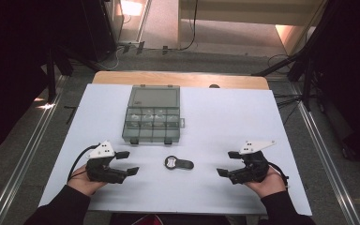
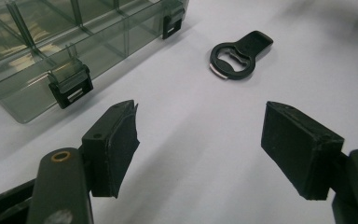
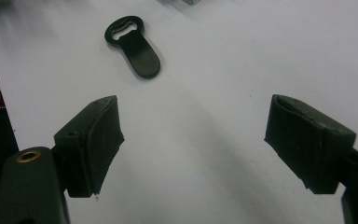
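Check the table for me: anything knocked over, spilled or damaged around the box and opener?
Nothing stands out. The compartment box sits flat with its lid shut, the bottle opener lies flat in front of it, and both grippers, left and right, hang open.

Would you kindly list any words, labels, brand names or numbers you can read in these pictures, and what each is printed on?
None can be read.
Compartment box: no label or print shows.
Bottle opener: plain black, no marking legible.
Left tongs and right tongs: no lettering.
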`<state>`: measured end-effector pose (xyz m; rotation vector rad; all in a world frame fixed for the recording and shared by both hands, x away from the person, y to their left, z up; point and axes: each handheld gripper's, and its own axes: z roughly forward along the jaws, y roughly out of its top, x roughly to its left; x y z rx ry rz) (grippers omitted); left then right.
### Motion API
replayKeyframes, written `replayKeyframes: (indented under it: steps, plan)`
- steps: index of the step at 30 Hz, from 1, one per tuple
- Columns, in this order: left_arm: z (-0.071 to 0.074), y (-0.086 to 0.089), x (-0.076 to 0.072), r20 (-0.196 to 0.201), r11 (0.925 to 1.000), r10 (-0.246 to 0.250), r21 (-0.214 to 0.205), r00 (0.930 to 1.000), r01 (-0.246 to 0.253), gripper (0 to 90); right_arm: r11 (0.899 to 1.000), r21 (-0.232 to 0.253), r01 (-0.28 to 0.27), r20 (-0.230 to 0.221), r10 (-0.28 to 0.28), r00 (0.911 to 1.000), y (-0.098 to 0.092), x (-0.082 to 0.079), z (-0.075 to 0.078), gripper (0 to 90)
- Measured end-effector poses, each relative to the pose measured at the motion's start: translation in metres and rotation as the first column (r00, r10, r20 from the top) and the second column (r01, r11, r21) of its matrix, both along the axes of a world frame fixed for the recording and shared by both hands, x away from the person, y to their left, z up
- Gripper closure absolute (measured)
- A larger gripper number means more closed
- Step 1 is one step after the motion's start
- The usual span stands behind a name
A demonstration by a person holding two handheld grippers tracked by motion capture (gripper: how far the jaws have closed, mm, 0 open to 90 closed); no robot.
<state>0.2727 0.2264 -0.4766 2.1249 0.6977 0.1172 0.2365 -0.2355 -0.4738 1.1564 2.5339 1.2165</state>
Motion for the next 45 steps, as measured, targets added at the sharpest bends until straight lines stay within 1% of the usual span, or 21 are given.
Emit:
replayKeyframes:
  steps: [2, 3, 10, 19, 24, 32, 40, 44, 45]
  plan:
    - [0.0, -0.0002, -0.0001, 0.003, 1.0, 0.002, 0.002, 1.0, -0.002, 26.8, 1.0, 0.005, -0.008, 0.007, 0.008, 0.9999, -0.0011, -0.0006, 0.0001, 19.6]
    - [-0.0001, -0.0004, -0.0002, 0.001, 1.0, 0.001, -0.002, 1.0, -0.001, 26.8, 1.0, 0.005, -0.008, 0.007, 0.008, 0.9999, -0.0011, -0.0006, 0.0001, 19.6]
    - [0.0004, 0.0006, -0.0004, -0.002, 1.0, 0.002, 0.001, 1.0, -0.002, 26.8, 1.0, 0.017, -0.011, 0.006, 0.011, 0.9999, 0.0003, -0.0015, -0.0019, 18.1]
    - [0.0008, 0.0003, -0.0009, 0.002, 1.0, 0.002, -0.006, 1.0, -0.002, 26.8, 1.0, 0.015, 0.004, 0.009, -0.004, 1.0, -0.0006, -0.002, -0.0031, 17.9]
    - [0.0011, 0.0002, -0.0008, 0.005, 0.9999, 0.006, -0.012, 1.0, -0.006, 26.8, 1.0, 0.026, 0.011, 0.016, -0.012, 0.9998, -0.002, -0.003, -0.0023, 17.9]
    - [0.0014, 0.0006, -0.0004, 0.006, 1.0, 0.004, -0.009, 1.0, -0.004, 26.8, 0.999, 0.029, 0.015, 0.016, -0.015, 0.9998, -0.0035, -0.0035, -0.0027, 17.9]
    - [0.0016, 0.0005, -0.0006, 0.009, 0.9998, 0.009, -0.016, 0.9999, -0.009, 26.8, 0.999, 0.034, 0.01, 0.009, -0.01, 0.9999, -0.0035, -0.004, -0.0032, 17.9]
    - [0.0018, 0.0008, -0.0005, 0.009, 0.9998, 0.008, -0.019, 0.9999, -0.008, 26.8, 0.999, 0.041, 0.003, 0.014, -0.003, 0.9999, -0.0042, -0.0039, -0.0036, 17.9]
    - [0.0019, 0.0008, -0.0005, 0.008, 0.9998, 0.008, -0.019, 0.9999, -0.008, 26.8, 0.999, 0.047, -0.011, 0.026, 0.01, 0.9996, -0.0035, -0.0028, -0.0042, 17.9]
